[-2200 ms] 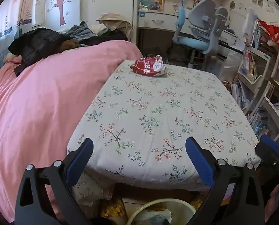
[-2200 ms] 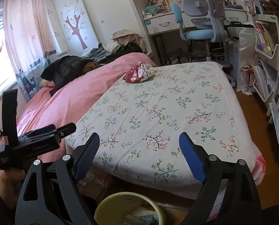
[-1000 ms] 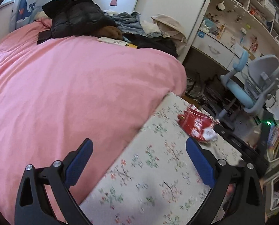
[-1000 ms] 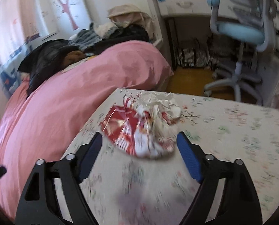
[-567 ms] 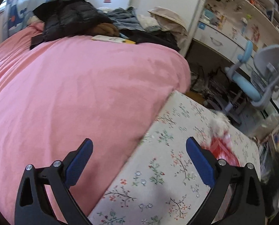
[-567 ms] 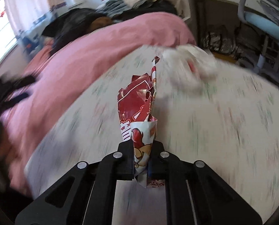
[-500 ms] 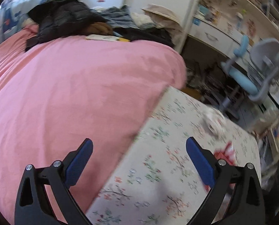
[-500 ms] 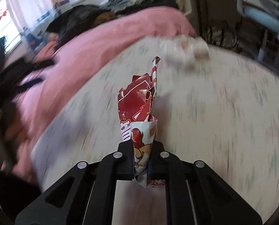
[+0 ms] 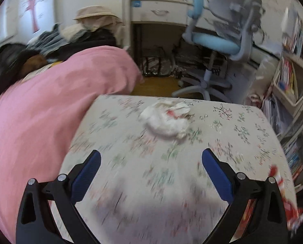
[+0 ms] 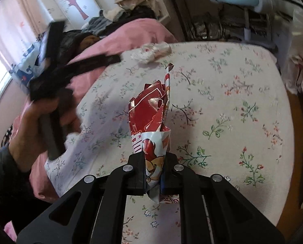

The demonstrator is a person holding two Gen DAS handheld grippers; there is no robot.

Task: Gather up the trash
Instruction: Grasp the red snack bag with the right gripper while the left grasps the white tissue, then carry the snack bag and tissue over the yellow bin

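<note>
The crumpled white wad (image 9: 165, 120) lies on the floral bedsheet (image 9: 243, 134) near the far edge of the bed, just past where the pink duvet (image 9: 39, 109) ends. From your left tongs (image 9: 151, 170) it sits straight ahead and a touch right of centre, well apart from the blue pads (image 9: 215, 169) but squarely between their lines. Its longer side runs roughly across your view, left to right, so the spread jaws already straddle that axis; closing across the narrower depth would likely bite better, though the blur makes the outline hard to read.

Your left tongs are spread wide and carry nothing. Your right tongs (image 10: 153, 172) are pressed together on the red-and-white snack wrapper (image 10: 151, 118), pinched at its lower end so the crumpled foil stands up from the jaws above the sheet. In the right wrist view the wad lies far ahead and left of centre, so your left tongs are the nearer and the free ones.

Nothing lies on the sheet between the left tongs and the wad. The duvet bulges close on the left, and a low approach could catch its edge. Beyond the bed stand the blue desk chair (image 9: 216, 40), the white desk (image 9: 157, 14) and the bookshelves (image 9: 290, 77), all clear of the reach.
</note>
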